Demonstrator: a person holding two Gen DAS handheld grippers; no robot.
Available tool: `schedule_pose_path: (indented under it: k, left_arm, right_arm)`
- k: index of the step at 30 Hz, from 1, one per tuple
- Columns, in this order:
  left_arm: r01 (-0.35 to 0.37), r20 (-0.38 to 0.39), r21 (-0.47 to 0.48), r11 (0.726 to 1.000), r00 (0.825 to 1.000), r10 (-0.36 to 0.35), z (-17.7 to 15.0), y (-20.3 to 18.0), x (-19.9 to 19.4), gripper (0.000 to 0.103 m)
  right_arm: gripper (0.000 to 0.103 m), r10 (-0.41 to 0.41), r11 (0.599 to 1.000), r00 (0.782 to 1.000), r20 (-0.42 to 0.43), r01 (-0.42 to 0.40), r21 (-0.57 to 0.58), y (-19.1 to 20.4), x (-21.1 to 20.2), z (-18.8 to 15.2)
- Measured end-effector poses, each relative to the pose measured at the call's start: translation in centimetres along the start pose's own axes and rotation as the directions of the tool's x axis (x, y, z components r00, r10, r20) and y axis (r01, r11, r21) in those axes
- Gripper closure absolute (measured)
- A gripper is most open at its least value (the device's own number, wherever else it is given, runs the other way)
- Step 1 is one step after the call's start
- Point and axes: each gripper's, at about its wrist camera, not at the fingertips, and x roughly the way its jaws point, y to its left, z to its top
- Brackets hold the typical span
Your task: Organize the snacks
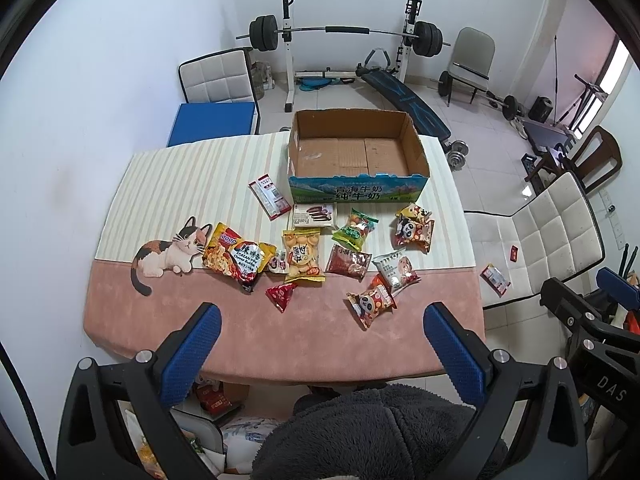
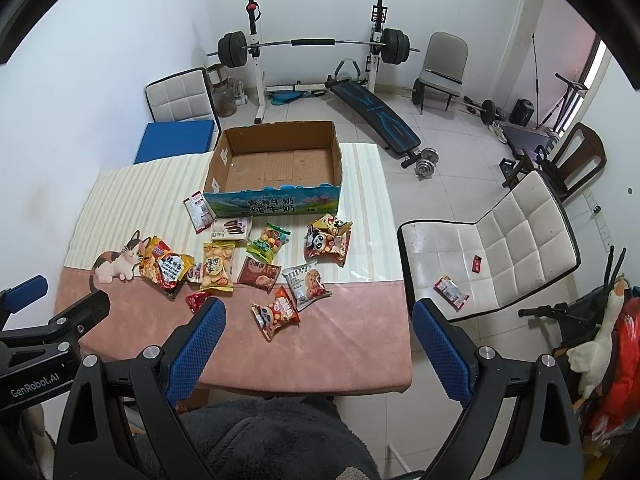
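Observation:
An empty cardboard box (image 1: 356, 152) (image 2: 276, 164) stands at the far side of the table. Several snack packets lie scattered in front of it: a noodle pack (image 1: 238, 258) (image 2: 166, 266), a yellow biscuit bag (image 1: 303, 254) (image 2: 217, 266), a panda bag (image 1: 372, 304) (image 2: 275, 314), a red triangular packet (image 1: 282, 296) and a green candy bag (image 1: 355, 228) (image 2: 268, 242). My left gripper (image 1: 322, 322) is open and empty, held above the table's near edge. My right gripper (image 2: 318, 324) is open and empty, near the table's front right corner.
The table has a pink and striped cloth (image 1: 240, 340) with a cat print (image 1: 170, 254). A white chair (image 2: 492, 252) at the right holds a snack packet (image 2: 452, 292) and a small red item (image 2: 477, 264). Gym equipment stands behind.

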Motion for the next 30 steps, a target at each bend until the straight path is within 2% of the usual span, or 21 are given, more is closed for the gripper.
schedule_pose_path:
  k: [22,30]
  left_arm:
    - [0.001,0.004,0.0,1.0,1.0,-0.001,0.1,-0.1,-0.1,0.0]
    - [-0.02,0.003,-0.033,0.999,1.0,0.02,0.9,0.2,0.7,0.0]
  right_arm:
    - [0.006,0.011,1.0,1.0,0.004,-0.011,0.004,0.0,0.2,0.6]
    - [0.006,0.042,0.998,0.998,-0.042,-0.04,0.047,-0.8,3.0,0.8]
